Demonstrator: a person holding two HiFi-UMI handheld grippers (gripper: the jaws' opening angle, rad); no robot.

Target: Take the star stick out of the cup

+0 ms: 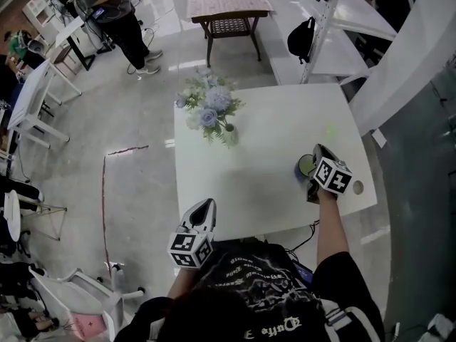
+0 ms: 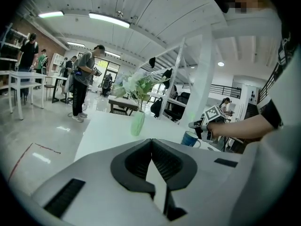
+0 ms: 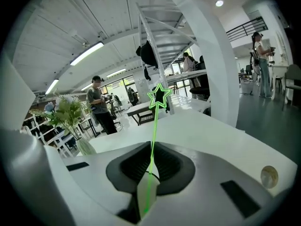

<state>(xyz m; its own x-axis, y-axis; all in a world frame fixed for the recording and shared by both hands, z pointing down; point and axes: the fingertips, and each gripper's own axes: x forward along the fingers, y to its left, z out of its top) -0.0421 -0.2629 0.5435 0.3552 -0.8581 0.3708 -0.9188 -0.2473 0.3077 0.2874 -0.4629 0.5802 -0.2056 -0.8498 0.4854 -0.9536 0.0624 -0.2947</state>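
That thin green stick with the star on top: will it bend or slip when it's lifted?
Probably light: the star stick is very thin and its star seems only an outline. It may flex and wobble, since the right gripper pinches it low while the star stands far above. It looks smooth, so it might slip between the jaws.

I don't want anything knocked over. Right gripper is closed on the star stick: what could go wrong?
The right gripper pinches only the thin shaft of the star stick, so it could slip or swing. The cup sits just under that gripper with nothing steadying it, the left gripper being shut and empty at the near edge of the table; a slanted pull might tip it.
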